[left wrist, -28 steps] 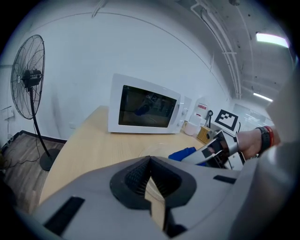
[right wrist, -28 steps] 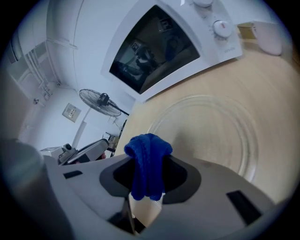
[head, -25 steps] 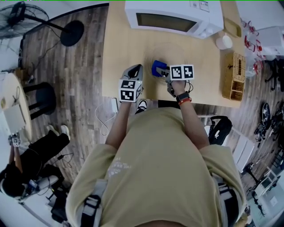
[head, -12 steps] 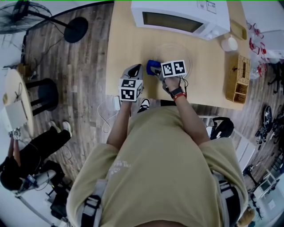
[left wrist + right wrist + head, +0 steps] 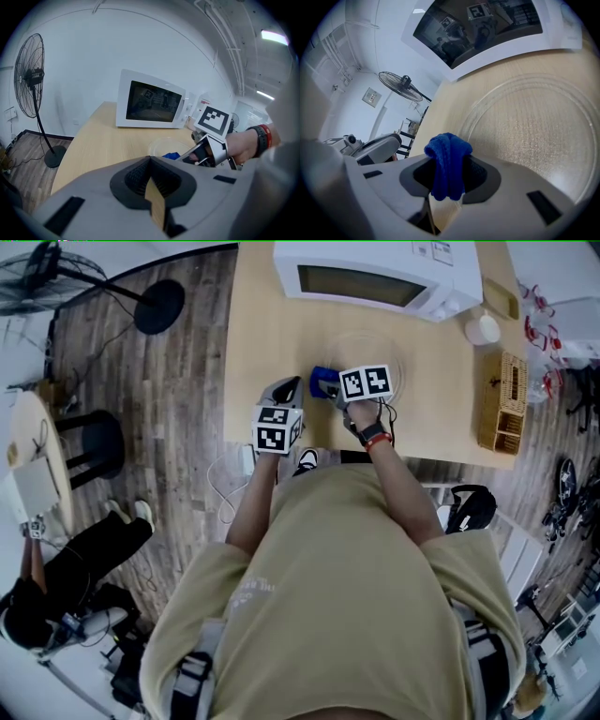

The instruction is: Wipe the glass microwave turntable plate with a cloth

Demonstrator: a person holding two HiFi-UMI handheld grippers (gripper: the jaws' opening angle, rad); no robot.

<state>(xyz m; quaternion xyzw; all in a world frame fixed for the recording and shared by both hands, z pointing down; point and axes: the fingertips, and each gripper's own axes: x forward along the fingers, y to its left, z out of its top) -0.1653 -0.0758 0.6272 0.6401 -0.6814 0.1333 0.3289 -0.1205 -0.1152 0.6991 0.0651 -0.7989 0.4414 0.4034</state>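
- As the glass turntable plate (image 5: 367, 345) lay flat on the wooden table (image 5: 267, 329), outside the microwave (image 5: 375, 277) and just in front of it, its whole upper face was free for wiping. In the head view it showed as a faint circle in the upper middle of the frame.
- The blue cloth (image 5: 447, 161) was bunched into a thick fold and sat at the left rim of the plate, at the lower centre of the right gripper view. I judge it was folded so as to give a soft pad and to keep the hard jaws off the glass.
- The right gripper (image 5: 446, 185) was closed on this cloth. Its jaws pressed the fold from both sides and a tuft stood out beyond them, pointing at the plate. Whether the cloth already touched the glass I could not tell.
- The left gripper (image 5: 151, 180) had its jaws brought together with nothing between them. It hung at the lower left of the plate in the head view, near the table's front edge and apart from the glass, so it seemed to wait and not to steady anything.
- The microwave stood at the top of the head view with its door closed, which left open table for the work.
- The wicker basket (image 5: 502, 399) and the white cup (image 5: 483, 329) were at the right side of the table, well apart from the plate and out of the wiping path.
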